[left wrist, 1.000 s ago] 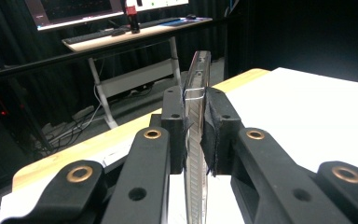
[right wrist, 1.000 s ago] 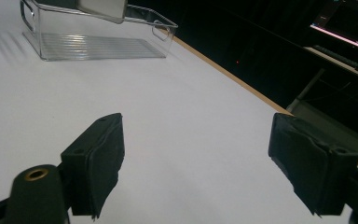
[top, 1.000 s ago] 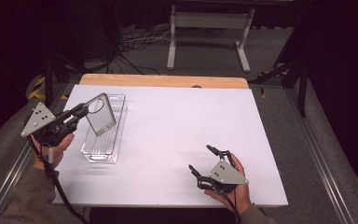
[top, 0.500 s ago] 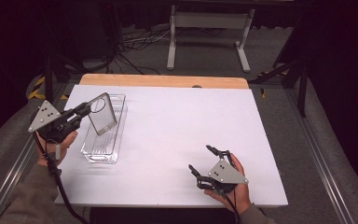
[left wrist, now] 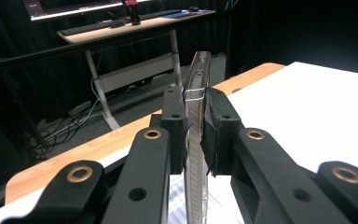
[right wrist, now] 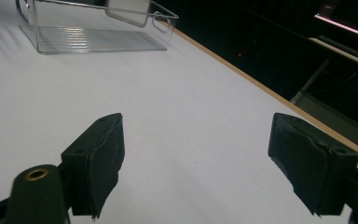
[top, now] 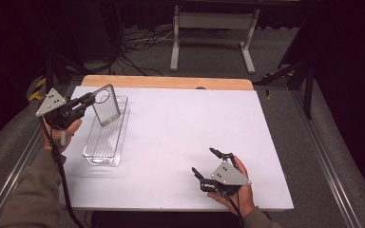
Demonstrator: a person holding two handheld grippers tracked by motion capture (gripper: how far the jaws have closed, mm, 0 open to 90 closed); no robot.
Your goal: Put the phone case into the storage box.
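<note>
Currently, left claw [top: 91, 98]: clamped on a clear lid [top: 105, 104], held tilted above the clear bin's [top: 105, 142] far end at the table's [top: 180, 123] left side. Right claw [top: 208, 162]: spread wide, nothing gripped, rested near the table's front right edge.

clear bin [top: 105, 142] at left, table [top: 190, 128] centre open
</note>
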